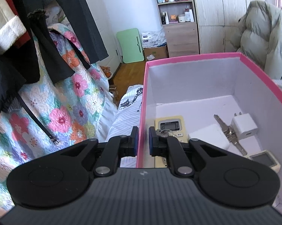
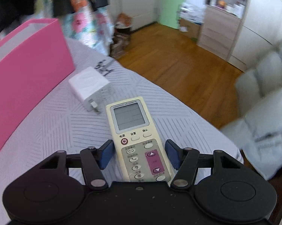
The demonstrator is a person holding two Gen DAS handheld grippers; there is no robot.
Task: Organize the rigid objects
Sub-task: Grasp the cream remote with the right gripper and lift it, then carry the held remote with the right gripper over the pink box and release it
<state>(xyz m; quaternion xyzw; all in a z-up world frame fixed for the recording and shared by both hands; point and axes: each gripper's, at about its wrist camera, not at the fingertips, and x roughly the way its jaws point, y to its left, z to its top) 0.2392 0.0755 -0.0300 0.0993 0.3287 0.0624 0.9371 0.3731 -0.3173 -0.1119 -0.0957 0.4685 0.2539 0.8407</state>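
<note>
Our left gripper jaws clamp the pink box wall; right gripper jaws closing, straddling the remote beside that box.

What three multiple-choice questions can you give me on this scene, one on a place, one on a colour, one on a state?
1. The remote at the right gripper lies: A on the bed; B on the floor; C on a shelf.
2. The box outside is: A white; B pink; C green.
3. The left gripper is: A open; B shut on keys; C shut on the box wall.
Answers: 1 A, striped cover under it; 2 B, pink rim and sides; 3 C, wall between its pads.
</note>
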